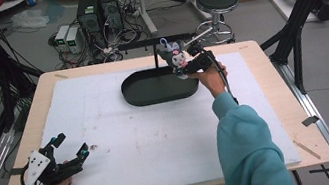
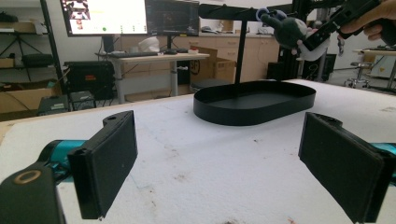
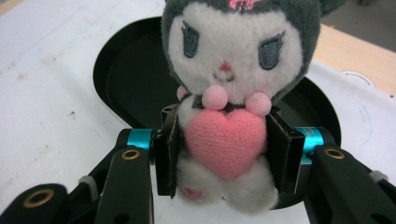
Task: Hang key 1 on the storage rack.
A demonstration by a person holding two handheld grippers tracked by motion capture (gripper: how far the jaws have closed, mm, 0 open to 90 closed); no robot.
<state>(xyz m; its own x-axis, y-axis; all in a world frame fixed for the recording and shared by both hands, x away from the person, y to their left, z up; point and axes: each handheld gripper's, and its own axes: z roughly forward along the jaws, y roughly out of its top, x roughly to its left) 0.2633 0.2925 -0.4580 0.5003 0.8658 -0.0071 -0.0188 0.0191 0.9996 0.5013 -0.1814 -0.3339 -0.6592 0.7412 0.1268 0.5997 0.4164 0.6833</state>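
A small plush toy (image 3: 233,70) with a grey hood, white face and pink heart is squeezed at its body between the pads of my right gripper (image 3: 226,151). In the high view the plush toy (image 1: 172,55) hangs above the right end of a black oval tray (image 1: 160,93), close to the tray's T-shaped stand (image 1: 154,48), with my right gripper (image 1: 187,66) shut on it. The left gripper view shows the plush toy (image 2: 289,30) high up beside the stand's crossbar (image 2: 233,11). My left gripper (image 1: 73,147) rests open at the table's front left; its pads (image 2: 109,158) hold nothing.
A white mat (image 1: 108,132) covers the wooden table (image 1: 274,94). A stool (image 1: 217,0), computer towers (image 1: 98,10) and cables stand on the floor beyond the far edge. Black frame posts (image 1: 300,4) rise at the table's right and left sides.
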